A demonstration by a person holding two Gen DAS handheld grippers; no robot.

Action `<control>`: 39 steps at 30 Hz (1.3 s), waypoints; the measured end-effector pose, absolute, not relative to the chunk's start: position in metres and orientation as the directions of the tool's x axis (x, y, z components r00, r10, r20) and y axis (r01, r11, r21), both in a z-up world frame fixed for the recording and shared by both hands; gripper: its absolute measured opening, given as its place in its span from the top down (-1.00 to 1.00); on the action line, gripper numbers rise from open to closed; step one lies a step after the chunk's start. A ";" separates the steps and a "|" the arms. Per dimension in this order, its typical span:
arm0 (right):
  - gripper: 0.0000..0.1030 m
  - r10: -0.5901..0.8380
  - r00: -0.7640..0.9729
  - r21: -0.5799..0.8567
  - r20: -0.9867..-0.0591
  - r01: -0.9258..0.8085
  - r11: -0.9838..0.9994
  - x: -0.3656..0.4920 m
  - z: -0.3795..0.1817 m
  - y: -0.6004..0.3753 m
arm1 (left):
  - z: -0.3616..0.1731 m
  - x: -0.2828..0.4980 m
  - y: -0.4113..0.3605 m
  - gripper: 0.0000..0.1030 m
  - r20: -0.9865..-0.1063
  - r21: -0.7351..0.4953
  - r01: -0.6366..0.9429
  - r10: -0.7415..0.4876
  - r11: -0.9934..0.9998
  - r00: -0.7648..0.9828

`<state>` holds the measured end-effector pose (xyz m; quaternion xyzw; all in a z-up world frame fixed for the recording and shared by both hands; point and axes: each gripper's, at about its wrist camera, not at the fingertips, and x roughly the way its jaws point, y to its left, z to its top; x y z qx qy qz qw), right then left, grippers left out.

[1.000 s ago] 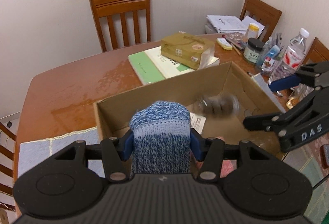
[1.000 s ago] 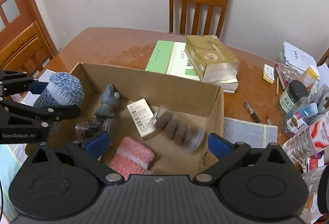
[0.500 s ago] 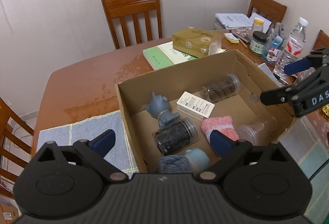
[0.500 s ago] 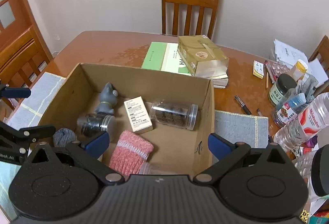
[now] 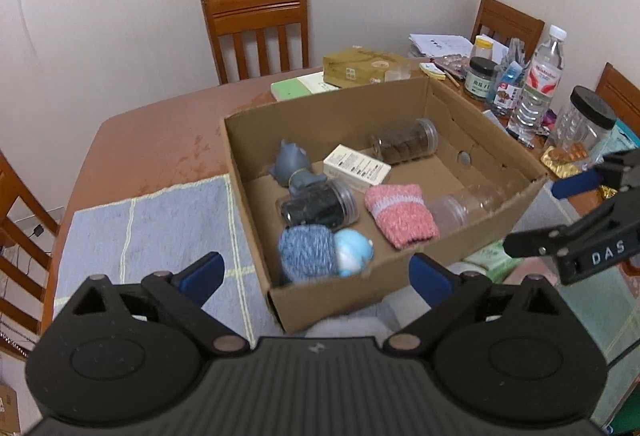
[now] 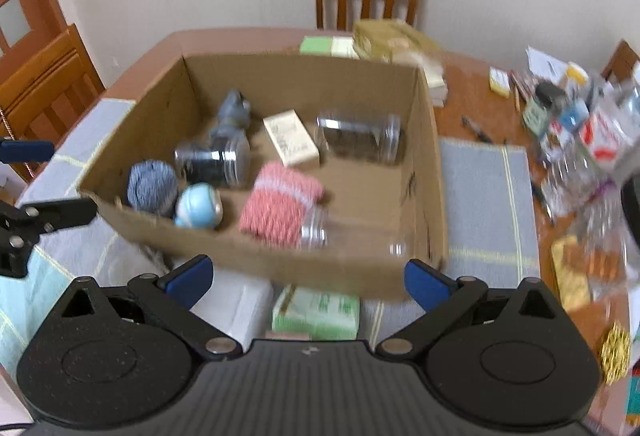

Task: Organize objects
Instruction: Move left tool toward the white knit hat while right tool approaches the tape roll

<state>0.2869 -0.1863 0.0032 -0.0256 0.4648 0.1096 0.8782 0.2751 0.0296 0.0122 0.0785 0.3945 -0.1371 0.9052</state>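
The cardboard box [image 5: 456, 236] sits on the brown table [image 5: 160, 140], its near corner over a blue-grey mat [image 5: 160, 228]. Inside, in the corner nearest me, the blue knitted sock roll [image 5: 306, 254] lies touching a pale blue round toy [image 5: 354, 251]. Just beyond them a jar of dark stuff [image 5: 318, 205] lies on its side, with a grey animal figure [image 5: 294, 168] behind it. A small white carton [image 5: 357, 168] lies flat near the middle, and a second jar with brown pieces [image 5: 404, 146] lies on its side toward the far wall. A pink knitted sock roll [image 5: 400, 216] rests beside an empty clear jar [image 5: 464, 206] tipped over along the right wall.

My left tongs [image 5: 318, 272] are spread wide with nothing between the blue pads, tilted down over the box's near corner. My right tongs [image 6: 308, 278] are also spread wide and empty, angled down toward the near wall of the box [image 6: 432, 164], above a green packet [image 6: 316, 312] on the table. From the left view, the right tongs [image 5: 568, 212] hang off the box's right side, outside it. The right view is blurred, so the bottles and jars at the table's far right are hard to make out.
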 end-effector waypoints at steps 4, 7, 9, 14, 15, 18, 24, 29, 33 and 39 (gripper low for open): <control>-1.00 0.158 0.540 0.062 -0.827 -0.192 0.979 0.269 -0.004 -0.188 | 0.004 0.259 0.031 -0.92 -0.734 0.020 0.305 -0.193 0.952 0.651; -1.00 0.164 0.540 0.081 -0.826 -0.175 0.981 0.254 -0.009 -0.191 | -0.004 0.249 0.032 -0.92 -0.741 0.001 0.304 -0.203 0.953 0.640; -1.00 0.170 0.537 0.092 -0.826 -0.169 0.981 0.245 -0.014 -0.192 | -0.009 0.243 0.032 -0.92 -0.747 -0.002 0.304 -0.203 0.953 0.633; -1.00 0.163 0.516 0.090 -0.841 -0.164 0.982 0.227 -0.034 -0.193 | -0.020 0.233 0.031 -0.92 -0.764 -0.006 0.292 -0.193 0.956 0.615; -1.00 0.150 0.512 0.076 -0.846 -0.163 0.984 0.224 -0.039 -0.192 | -0.022 0.232 0.031 -0.92 -0.767 -0.016 0.290 -0.198 0.957 0.611; -1.00 0.118 0.511 0.041 -0.851 -0.159 0.986 0.221 -0.051 -0.188 | -0.025 0.228 0.032 -0.92 -0.774 -0.026 0.279 -0.196 0.960 0.602; -1.00 0.095 0.531 0.017 -0.842 -0.150 0.988 0.229 -0.064 -0.176 | -0.028 0.226 0.033 -0.92 -0.784 -0.037 0.266 -0.193 0.963 0.590; -1.00 0.053 0.531 -0.003 -0.846 -0.105 0.995 0.237 -0.072 -0.179 | -0.028 0.226 0.033 -0.92 -0.786 -0.025 0.267 -0.184 0.963 0.590; -1.00 0.055 0.521 0.010 -0.852 -0.090 0.996 0.233 -0.072 -0.190 | -0.028 0.227 0.038 -0.92 -0.786 -0.030 0.256 -0.181 0.966 0.591; -1.00 0.074 0.514 0.028 -0.855 -0.097 0.995 0.228 -0.074 -0.209 | -0.034 0.230 0.039 -0.92 -0.789 -0.034 0.264 -0.188 0.964 0.585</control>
